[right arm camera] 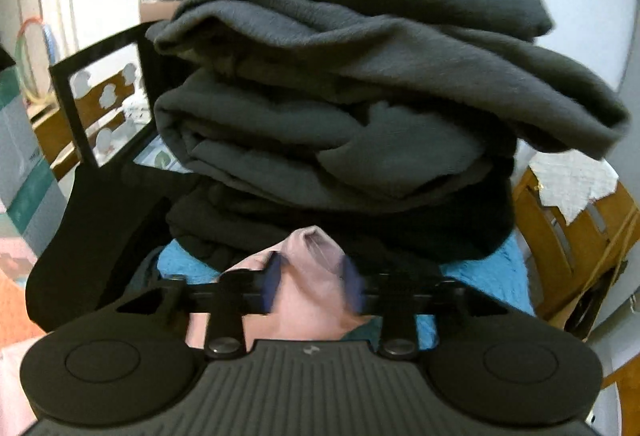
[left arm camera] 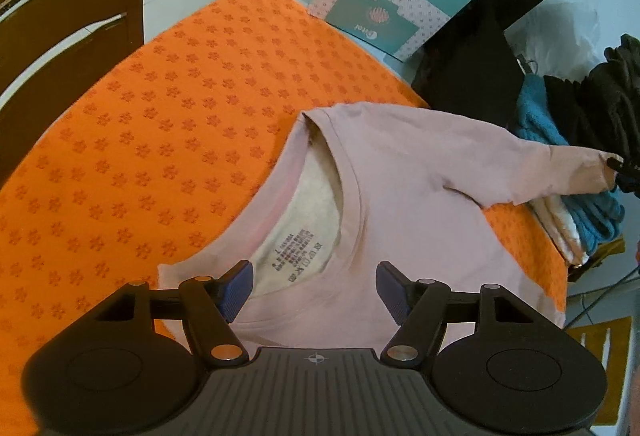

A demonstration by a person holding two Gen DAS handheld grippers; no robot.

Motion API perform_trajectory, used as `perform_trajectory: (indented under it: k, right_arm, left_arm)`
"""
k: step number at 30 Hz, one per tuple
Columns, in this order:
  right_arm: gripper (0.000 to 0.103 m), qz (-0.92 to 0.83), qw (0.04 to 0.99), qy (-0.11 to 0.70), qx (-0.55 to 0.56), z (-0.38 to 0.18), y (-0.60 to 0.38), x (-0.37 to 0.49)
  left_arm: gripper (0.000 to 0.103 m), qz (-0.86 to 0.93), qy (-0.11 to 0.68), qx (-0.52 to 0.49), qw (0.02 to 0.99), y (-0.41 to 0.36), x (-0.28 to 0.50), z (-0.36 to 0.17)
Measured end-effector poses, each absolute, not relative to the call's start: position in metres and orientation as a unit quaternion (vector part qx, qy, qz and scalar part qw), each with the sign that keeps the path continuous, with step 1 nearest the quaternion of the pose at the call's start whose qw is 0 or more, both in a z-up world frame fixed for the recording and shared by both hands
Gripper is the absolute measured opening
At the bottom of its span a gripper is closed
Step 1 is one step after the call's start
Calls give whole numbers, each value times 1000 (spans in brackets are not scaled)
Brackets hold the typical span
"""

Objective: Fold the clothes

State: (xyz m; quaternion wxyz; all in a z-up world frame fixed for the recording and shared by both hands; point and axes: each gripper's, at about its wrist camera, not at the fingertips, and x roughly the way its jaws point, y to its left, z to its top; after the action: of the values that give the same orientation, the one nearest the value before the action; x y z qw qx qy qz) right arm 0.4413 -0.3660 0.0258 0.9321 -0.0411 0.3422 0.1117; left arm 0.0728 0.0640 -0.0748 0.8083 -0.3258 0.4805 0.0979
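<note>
Shirt (left arm camera: 400, 203), pale pink, lies spread on an orange cloth (left arm camera: 160, 107) over the counter, collar up (label showing). Left claw (left arm camera: 314, 290) hovers above the collar, fingers apart and empty. Right claw (right arm camera: 312, 286) is clamped on the sleeve cuff (right arm camera: 316, 256), just beside a stack of dark folded clothes (right arm camera: 340, 95).

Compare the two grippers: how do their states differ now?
The left gripper is open, hovering above the pale pink shirt's collar and holding nothing. The right gripper is shut on the pink sleeve cuff, beside the dark folded clothes pile. Both have blue pads.
</note>
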Motion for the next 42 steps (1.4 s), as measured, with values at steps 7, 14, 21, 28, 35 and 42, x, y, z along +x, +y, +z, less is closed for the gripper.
perform_trajectory:
  k: [7,14,21,28,35,42]
  right_arm:
    - [6,145,936,315,-54,45,-365,399]
    - [6,168,941,290,-46,72,-378,318]
    - [6,174,937,301,-44,66,-395,225]
    - [6,165,929,328,-56,25,-404,148]
    - [6,165,915,360,-76,-37,-404,78]
    - [7,171,900,392,-84,-86,-404,35]
  left_arm:
    - [70,109,479,-332,805,67,67,-79]
    - [70,122,470,-344,804,71,54,-80]
    - [70,125,479,-342,799,64,44,-84]
    - [70,122,497,-322,797,56,41,-85]
    - [70,119,500,-303,803,47,44,-75]
    - [70,113,503,-290,806,35,42,-68]
